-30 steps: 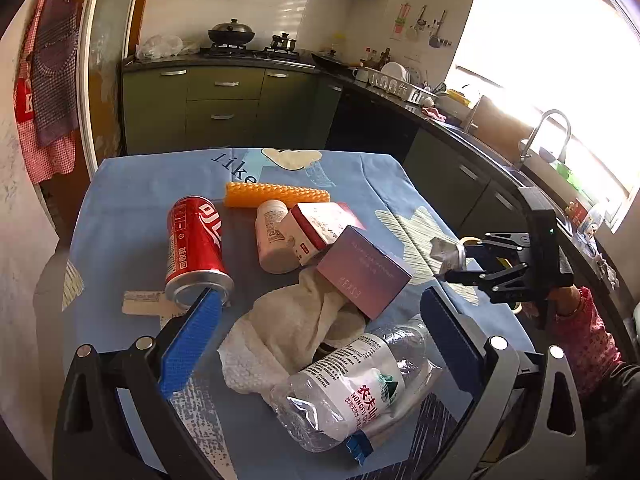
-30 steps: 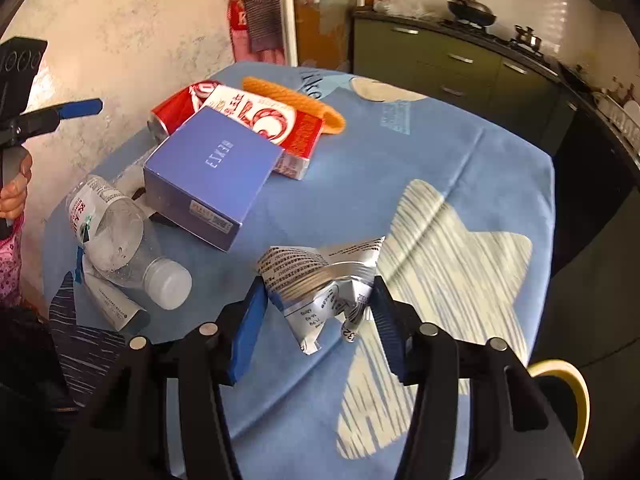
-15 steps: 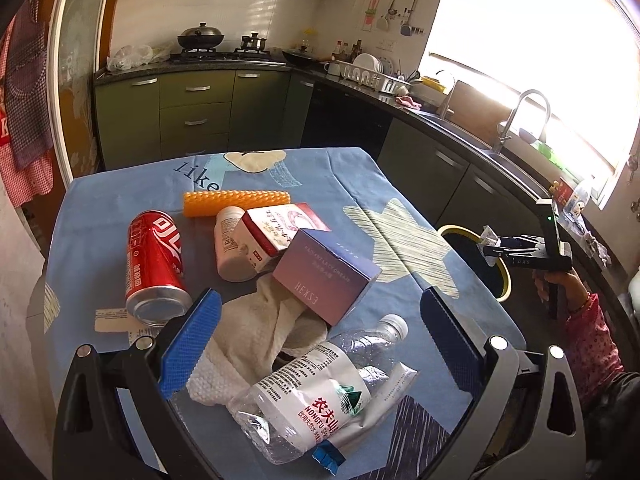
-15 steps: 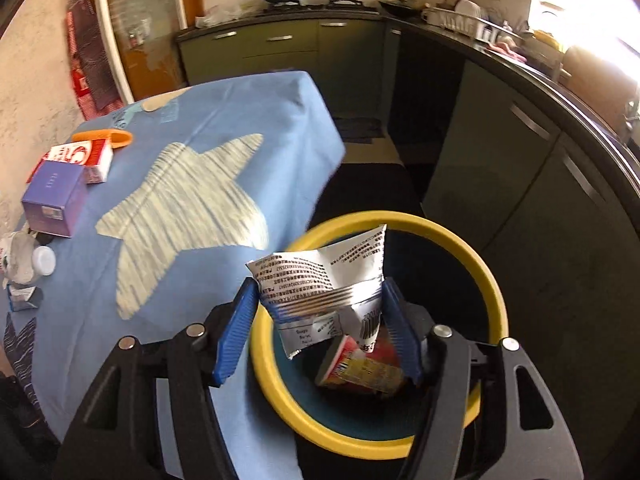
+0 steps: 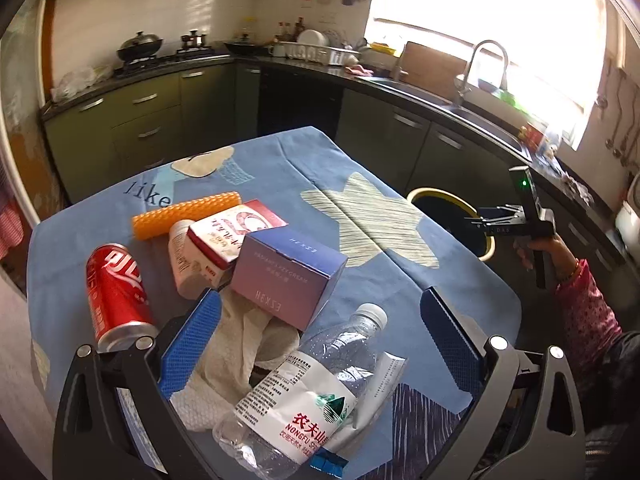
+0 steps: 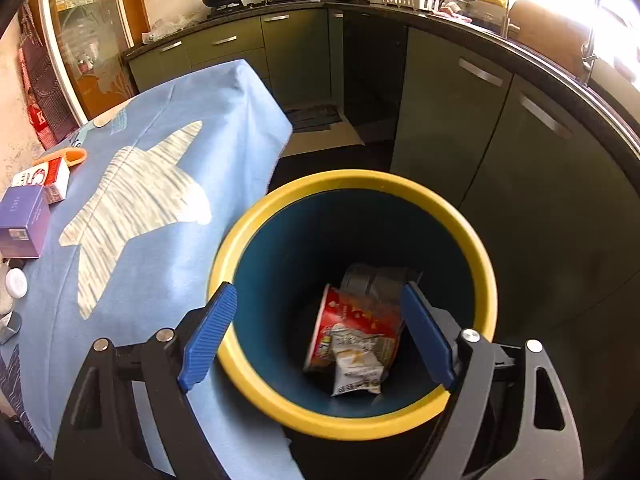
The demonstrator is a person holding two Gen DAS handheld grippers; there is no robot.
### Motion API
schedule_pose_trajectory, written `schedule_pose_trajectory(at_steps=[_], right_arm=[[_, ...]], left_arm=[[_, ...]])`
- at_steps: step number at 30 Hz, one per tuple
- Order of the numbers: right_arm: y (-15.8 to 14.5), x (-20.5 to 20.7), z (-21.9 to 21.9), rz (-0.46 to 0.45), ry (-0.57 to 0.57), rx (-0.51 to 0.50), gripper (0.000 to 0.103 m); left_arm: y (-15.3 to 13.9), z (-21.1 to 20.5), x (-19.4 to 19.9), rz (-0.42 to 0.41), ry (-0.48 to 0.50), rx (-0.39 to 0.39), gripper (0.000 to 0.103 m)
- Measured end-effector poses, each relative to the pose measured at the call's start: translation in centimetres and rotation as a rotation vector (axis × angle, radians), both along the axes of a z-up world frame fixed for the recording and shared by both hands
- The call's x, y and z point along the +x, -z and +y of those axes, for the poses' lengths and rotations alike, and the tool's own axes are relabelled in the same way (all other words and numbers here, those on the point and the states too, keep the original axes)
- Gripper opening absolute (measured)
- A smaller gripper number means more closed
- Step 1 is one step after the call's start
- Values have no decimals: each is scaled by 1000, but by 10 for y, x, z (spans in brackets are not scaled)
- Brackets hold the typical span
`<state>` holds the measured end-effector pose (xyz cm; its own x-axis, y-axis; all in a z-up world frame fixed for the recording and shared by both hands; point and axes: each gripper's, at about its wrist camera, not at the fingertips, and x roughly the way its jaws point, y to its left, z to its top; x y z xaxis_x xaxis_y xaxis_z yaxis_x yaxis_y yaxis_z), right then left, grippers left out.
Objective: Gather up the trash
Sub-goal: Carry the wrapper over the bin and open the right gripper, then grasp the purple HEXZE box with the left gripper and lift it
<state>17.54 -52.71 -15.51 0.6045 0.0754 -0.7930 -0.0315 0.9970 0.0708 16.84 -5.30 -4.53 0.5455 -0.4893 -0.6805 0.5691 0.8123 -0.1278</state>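
My right gripper (image 6: pixel 316 296) hangs over the yellow-rimmed bin (image 6: pixel 352 178) beside the table, its jaws opening with nothing between them. The crumpled silver wrapper (image 6: pixel 356 360) lies in the bin's bottom on a red cup (image 6: pixel 340 316). In the left wrist view, the right gripper (image 5: pixel 486 220) is above the bin (image 5: pixel 452 200). My left gripper (image 5: pixel 320 300) stands open just above the table, with a crushed plastic bottle (image 5: pixel 320 384) and a white cloth (image 5: pixel 236 344) below its fingers. Beyond them lie a purple box (image 5: pixel 288 276) and a red can (image 5: pixel 116 292).
An orange roller (image 5: pixel 188 216), a red-and-white carton (image 5: pixel 232 232) and a white bottle (image 5: pixel 182 256) lie further back on the blue tablecloth (image 5: pixel 360 184). Green kitchen cabinets (image 6: pixel 440 92) stand close behind the bin. A person's sleeve (image 5: pixel 588 320) is at the right.
My right gripper carried the silver wrapper from the table to above the bin and opened; the wrapper fell into the bin. My left gripper drifted and rolled slightly over the trash.
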Motion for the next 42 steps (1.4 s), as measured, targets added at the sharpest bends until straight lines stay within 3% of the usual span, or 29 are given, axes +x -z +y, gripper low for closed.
schedule_pose_trajectory(at_steps=[5, 16, 27, 33, 42], right_arm=[[3, -9, 16, -3, -31, 24, 79], [3, -12, 40, 1, -75, 39, 79], [6, -3, 53, 8, -105, 48, 80], [7, -2, 56, 8, -111, 49, 81], [3, -8, 56, -9, -105, 49, 81]], left_arm=[[8, -21, 32, 12, 153, 108, 98], [31, -44, 79, 49, 260, 233, 98], [49, -54, 83, 67, 309, 265, 98], [57, -61, 85, 77, 303, 287, 81], [58, -69, 83, 71, 304, 289, 77]])
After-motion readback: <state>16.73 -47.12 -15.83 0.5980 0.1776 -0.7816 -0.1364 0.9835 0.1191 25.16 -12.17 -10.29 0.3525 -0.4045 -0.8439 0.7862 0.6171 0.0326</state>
